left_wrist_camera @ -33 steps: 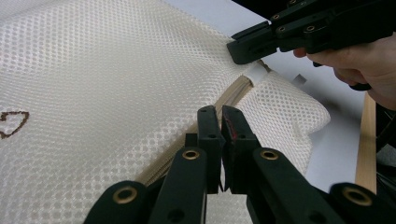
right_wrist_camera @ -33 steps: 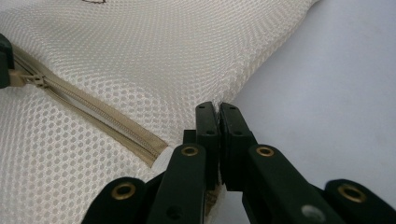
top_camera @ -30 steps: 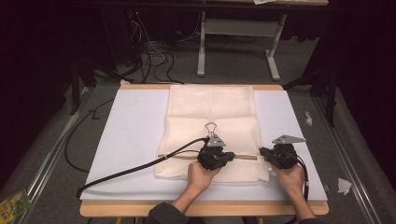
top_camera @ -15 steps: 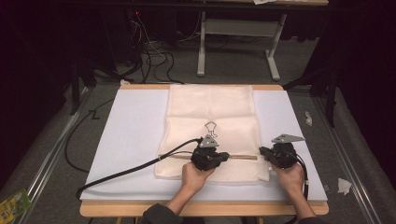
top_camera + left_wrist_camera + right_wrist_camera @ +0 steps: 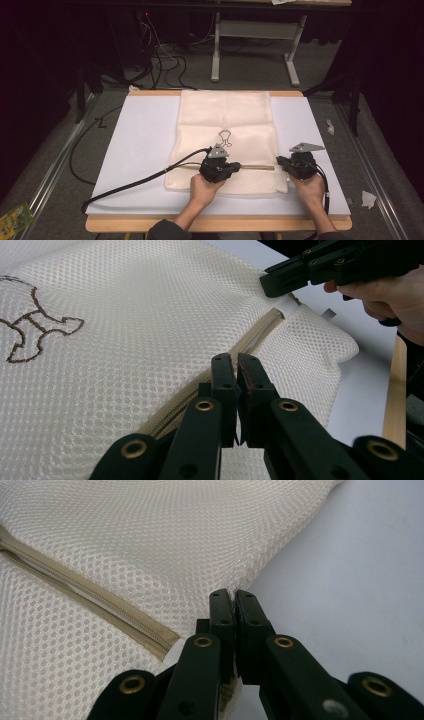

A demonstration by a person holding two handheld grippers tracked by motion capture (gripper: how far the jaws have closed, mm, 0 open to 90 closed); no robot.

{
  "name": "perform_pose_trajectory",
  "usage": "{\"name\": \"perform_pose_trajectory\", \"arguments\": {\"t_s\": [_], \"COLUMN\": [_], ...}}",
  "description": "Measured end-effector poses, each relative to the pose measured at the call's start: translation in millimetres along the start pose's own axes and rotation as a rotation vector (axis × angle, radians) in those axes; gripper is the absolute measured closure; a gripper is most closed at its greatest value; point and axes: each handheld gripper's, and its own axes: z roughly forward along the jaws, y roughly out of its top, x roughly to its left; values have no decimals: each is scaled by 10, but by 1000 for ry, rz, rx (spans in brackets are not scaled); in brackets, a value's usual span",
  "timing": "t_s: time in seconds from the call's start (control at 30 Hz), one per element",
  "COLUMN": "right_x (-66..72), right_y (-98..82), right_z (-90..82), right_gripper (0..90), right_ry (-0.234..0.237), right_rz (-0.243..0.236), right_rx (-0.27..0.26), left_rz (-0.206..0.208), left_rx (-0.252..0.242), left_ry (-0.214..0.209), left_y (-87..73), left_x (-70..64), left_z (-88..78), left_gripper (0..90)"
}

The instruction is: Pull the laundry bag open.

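We hold the mesh bag [image 5: 226, 137] at the desk [image 5: 140, 145] centre – left gripper [image 5: 235, 365] clamped at its zipper [image 5: 250, 342], right gripper [image 5: 232, 600] pinching the 3 o'clock edge – and a hard pull could, we fear, slip the thin mesh free.

The left tongs [image 5: 236, 365] cover the near part of the zipper [image 5: 260, 332], so what they pinch stays hidden. The picture's edge cuts the stitched drawing [image 5: 35, 322] beside the zipper.
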Motion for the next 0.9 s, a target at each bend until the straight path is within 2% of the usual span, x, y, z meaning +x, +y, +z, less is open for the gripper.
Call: {"name": "perform_pose_trajectory", "arguments": {"t_s": [0.37,0.63,0.9], "right_x": [-11,-25,-20], "right_y": [3,6,12], "right_z": [38,46,50], "right_gripper": [888,888,888], "right_ry": [-9,-5,-7], "right_rz": [9,2,10], "right_rx": [6,3,5], "left_rz": [0,11,-2], "left_rx": [11,10,1], "left_ry": [11,25,30], "left_y": [-33,-27,-44], "left_x": [-2,4,41], "left_z": [35,-16,-67], "left_gripper": [873,873,873]}}
